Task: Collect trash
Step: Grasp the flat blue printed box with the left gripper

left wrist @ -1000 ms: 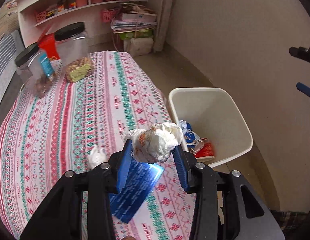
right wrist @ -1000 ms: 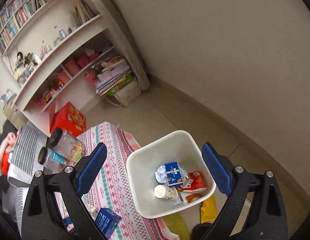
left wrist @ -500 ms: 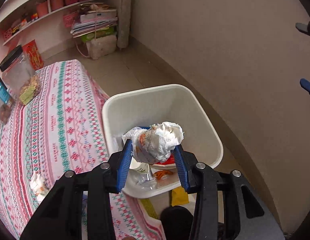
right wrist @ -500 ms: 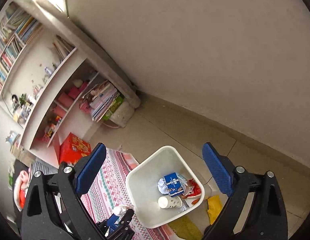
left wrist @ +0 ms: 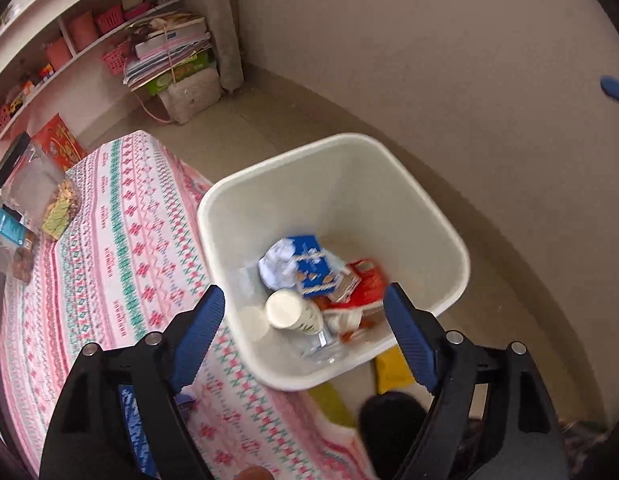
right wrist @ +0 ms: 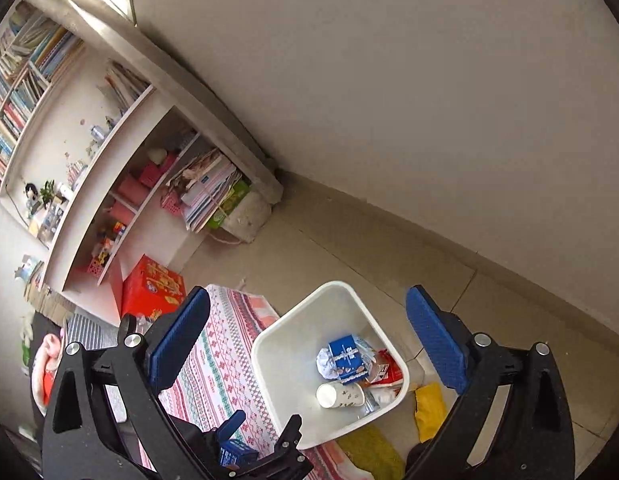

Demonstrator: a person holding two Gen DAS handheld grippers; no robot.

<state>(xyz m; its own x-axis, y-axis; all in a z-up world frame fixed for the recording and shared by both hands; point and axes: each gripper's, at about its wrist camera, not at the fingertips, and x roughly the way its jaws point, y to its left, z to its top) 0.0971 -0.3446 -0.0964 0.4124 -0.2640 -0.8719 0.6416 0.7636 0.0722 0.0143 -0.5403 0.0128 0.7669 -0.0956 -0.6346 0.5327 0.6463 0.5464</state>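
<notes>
Waste bin [left wrist: 425, 204]: smooth off-white plastic, slight sheen on the inner walls. Contents: a white paper cup [left wrist: 291, 312] with a printed side, a blue printed carton [left wrist: 313, 264] with a glossy face, crumpled white paper or foil [left wrist: 275, 262], and a red glossy wrapper [left wrist: 365, 280]. Tablecloth [left wrist: 121, 248]: woven-look cloth, matt, with pink and green bands. Left gripper [left wrist: 303, 322]: matt black plastic frame, bright metal screw heads, blue pads [left wrist: 197, 332] with a finely ribbed, rubbery look. Right gripper [right wrist: 309, 336]: same build; textured blue pads [right wrist: 437, 340]. Jar [left wrist: 37, 188]: clear plastic, black lid. Floor [right wrist: 349, 240]: smooth beige tiles, dull finish. Wall [right wrist: 389, 80]: matt paint.
</notes>
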